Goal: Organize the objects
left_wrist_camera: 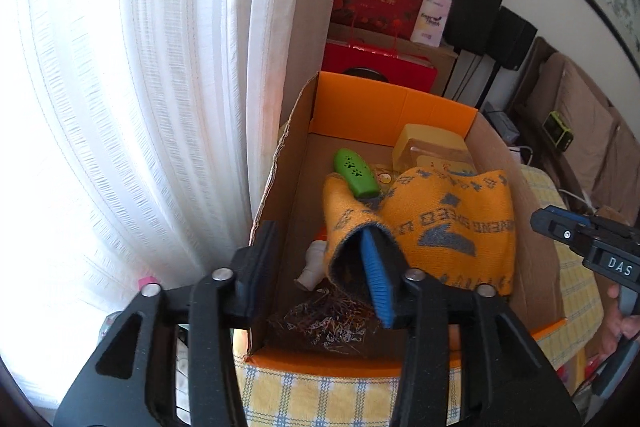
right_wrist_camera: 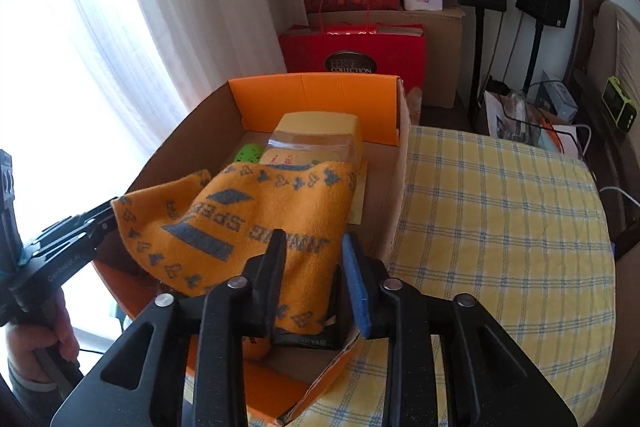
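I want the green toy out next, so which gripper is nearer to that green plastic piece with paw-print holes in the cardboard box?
Left. The left gripper is over the box's near-left end, facing the green plastic piece; the right gripper is on the opposite side.

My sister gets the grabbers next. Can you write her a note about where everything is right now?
Left gripper: open, one finger tucked inside the orange sock.
Right gripper: open, fingers around the sock's other end, not squeezing.
The sock hangs over the cardboard box on the checked cloth.
Already in the box: green case, yellow box.
Left to do: lay the sock down inside and pull both grippers out.
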Demonstrator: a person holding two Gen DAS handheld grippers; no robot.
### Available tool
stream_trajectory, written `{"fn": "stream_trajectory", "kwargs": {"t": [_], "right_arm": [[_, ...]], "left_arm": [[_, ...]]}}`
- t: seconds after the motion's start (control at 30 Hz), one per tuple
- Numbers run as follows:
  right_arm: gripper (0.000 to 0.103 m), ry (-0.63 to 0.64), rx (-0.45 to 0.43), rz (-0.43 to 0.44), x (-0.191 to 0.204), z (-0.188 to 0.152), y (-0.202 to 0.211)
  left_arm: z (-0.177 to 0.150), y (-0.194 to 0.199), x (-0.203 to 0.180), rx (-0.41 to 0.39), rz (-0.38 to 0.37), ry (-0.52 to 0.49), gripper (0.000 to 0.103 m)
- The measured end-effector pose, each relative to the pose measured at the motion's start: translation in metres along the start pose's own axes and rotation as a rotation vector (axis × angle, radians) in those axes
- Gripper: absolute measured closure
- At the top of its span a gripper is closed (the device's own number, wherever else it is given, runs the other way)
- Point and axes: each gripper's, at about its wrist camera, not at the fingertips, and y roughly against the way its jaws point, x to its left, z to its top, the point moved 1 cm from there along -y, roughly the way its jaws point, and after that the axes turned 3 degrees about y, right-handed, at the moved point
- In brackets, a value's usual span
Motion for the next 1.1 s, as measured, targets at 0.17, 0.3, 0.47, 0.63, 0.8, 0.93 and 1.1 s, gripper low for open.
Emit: {"fn": "stream_trajectory", "kwargs": {"t": [0.17, 0.3, 0.47, 0.63, 0.8, 0.93, 1.1], "right_arm": [[0.059, 0.013, -0.019, -0.012, 0.001, 0.0, 0.009], [0.05, 0.019, -0.029, -0.022, 0.002, -0.002, 0.018], [0.037, 0.036, -0.042, -0.051, 0.003, -0.009, 0.028], [0.028, 0.049, -0.042, -0.065, 0.006, -0.015, 0.034], [0.02, 0.024, -0.052, -0.077, 0.001, -0.021, 0.04], [0.015, -0.001, -0.066, -0.108, -0.006, -0.028, 0.047], [0.001, -0.029, -0.086, -0.137, -0.014, -0.04, 0.057]], "left_arm": [[-0.001, 0.019, 0.002, -0.018, 0.008, -0.003, 0.053], [0.002, 0.032, 0.006, -0.039, -0.004, 0.028, 0.035], [-0.001, 0.038, -0.002, -0.048, -0.011, 0.011, 0.028], [-0.007, 0.04, -0.013, -0.045, -0.028, 0.002, 0.017], [-0.013, 0.04, -0.023, -0.048, -0.035, -0.014, 0.016], [-0.022, 0.043, -0.032, -0.042, -0.053, -0.017, 0.01], [-0.032, 0.045, -0.041, -0.026, -0.077, -0.002, 0.0]]}}
